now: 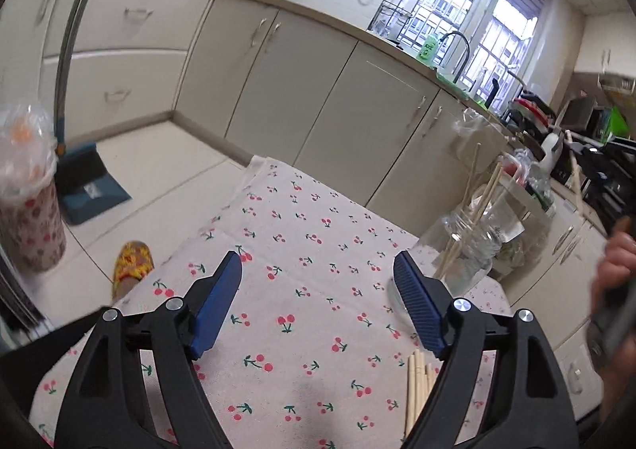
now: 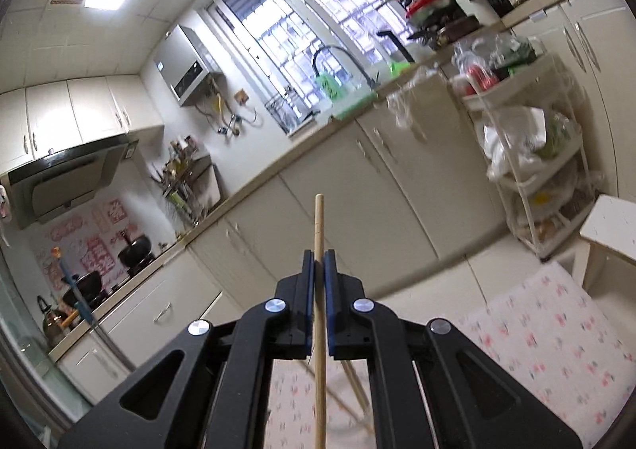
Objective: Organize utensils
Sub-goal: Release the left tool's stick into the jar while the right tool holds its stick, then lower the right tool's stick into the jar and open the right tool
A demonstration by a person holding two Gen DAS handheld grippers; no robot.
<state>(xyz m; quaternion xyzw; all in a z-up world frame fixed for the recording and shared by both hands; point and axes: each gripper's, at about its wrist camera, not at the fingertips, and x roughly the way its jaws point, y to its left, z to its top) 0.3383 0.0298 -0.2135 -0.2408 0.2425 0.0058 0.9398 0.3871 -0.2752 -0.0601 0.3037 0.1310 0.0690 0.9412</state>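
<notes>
Now, right gripper (image 2: 318, 262): clamped tight on a single chopstick (image 2: 319, 226), which pokes up past the pads at centre frame and runs down out the bottom edge.
Grip risk: the pads pinch it partway along, so I'd say a quick swing could let it pivot or slide through.
Left gripper (image 1: 318, 274): spread wide, nothing between the blue pads, hanging over the cherry tablecloth (image 1: 310, 210).
Glass jar (image 1: 465, 250): right of centre in the left view, clear, with chopsticks already leaning in it.
Jar risk: light and narrow-mouthed by the look of it; a tip striking the rim could topple it or flick the standing sticks out.
Loose chopsticks (image 1: 417, 385): lower right, lying flat beside the left gripper's right finger.
Bundle risk: a low sweep could scatter them off the cloth.
</notes>
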